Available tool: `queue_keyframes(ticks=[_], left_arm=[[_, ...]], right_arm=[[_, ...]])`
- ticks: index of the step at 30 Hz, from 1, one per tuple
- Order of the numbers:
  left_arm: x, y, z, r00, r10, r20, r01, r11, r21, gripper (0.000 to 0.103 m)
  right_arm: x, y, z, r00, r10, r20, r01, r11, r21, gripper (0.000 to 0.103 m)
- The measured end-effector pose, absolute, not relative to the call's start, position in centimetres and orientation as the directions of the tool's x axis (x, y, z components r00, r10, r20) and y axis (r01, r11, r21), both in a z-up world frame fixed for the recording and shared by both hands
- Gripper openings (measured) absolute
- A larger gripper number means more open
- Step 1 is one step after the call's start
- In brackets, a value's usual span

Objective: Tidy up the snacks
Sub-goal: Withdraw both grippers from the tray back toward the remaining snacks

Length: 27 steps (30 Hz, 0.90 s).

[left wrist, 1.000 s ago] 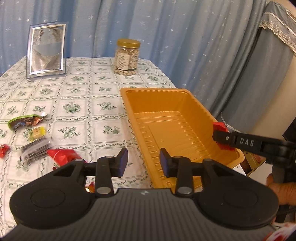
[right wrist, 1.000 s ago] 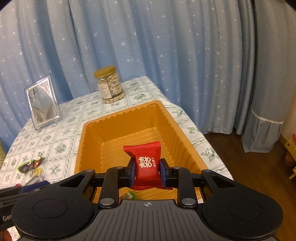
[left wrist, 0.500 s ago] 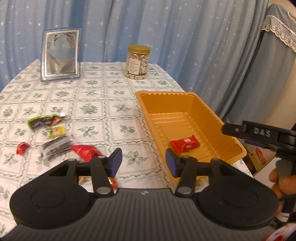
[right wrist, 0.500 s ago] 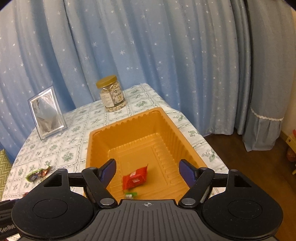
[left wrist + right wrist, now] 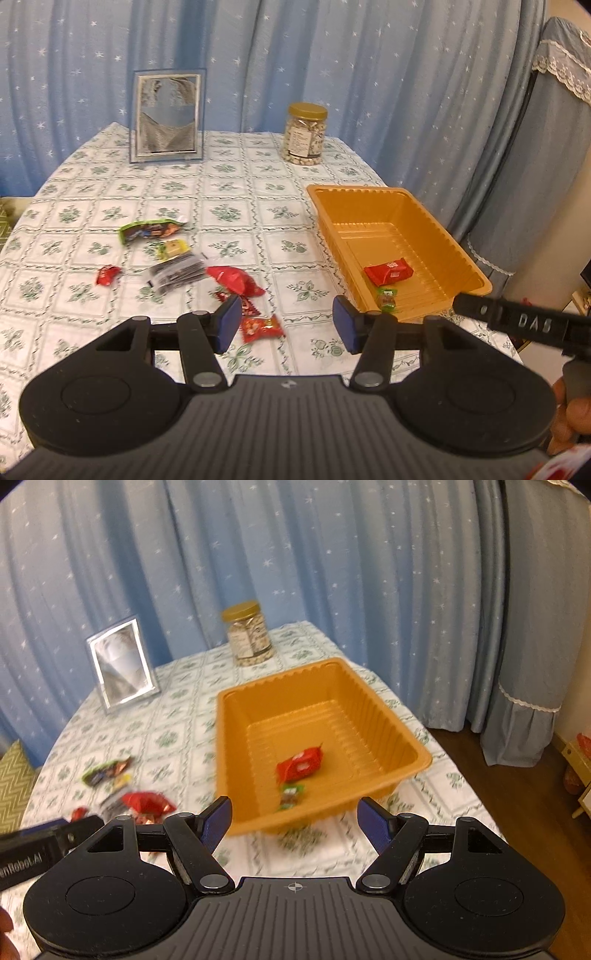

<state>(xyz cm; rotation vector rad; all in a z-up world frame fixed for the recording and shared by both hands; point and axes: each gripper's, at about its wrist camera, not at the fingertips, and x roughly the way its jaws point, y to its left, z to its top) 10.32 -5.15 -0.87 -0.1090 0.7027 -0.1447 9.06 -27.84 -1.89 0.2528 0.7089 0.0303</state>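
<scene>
An orange tray (image 5: 369, 192) (image 5: 221, 738) stands at the table's right side. In it lie a red packet (image 5: 388, 272) (image 5: 299, 764) and a small green candy (image 5: 386, 298) (image 5: 291, 794). Left of the tray, loose snacks lie scattered: a green wrapper (image 5: 149, 229), a yellow piece (image 5: 171, 248), a black-and-white packet (image 5: 175, 272), a red bag (image 5: 234, 279) and a red candy (image 5: 260, 326). My left gripper (image 5: 285, 323) hangs open above the red candy, holding nothing. My right gripper (image 5: 295, 821) is open and empty in front of the tray's near wall.
A silver picture frame (image 5: 168, 116) and a gold-lidded jar (image 5: 304, 133) stand at the table's far edge before blue star curtains. The right gripper's finger (image 5: 517, 325) crosses the left view beside a hand (image 5: 569, 417). Wooden floor (image 5: 517, 812) lies right of the table.
My right gripper opened and the red packet dropped into the tray. Both grippers drew back and up from the tray. The left jaws spread wider.
</scene>
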Motion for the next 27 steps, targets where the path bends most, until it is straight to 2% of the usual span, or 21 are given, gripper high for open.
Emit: queue_keyframes(ticks=[18, 27], left_arm=[[5.0, -0.3, -0.1, 0.768, -0.077, -0.636, 0.010, 0.994, -0.107, 0.061], [4.4, 1.7, -0.5, 0.763, -0.040, -0.645, -0.028, 0.995, -0.094, 0.061]], right_arm=[[6.2, -22.8, -0.8, 0.750, 0.182, -0.636, -0.052, 0.974, 0.219, 0.075], [5.8, -21.2, -1.1, 0.743, 0.221, -0.632, -0.097, 0.970, 0.224, 0.075]])
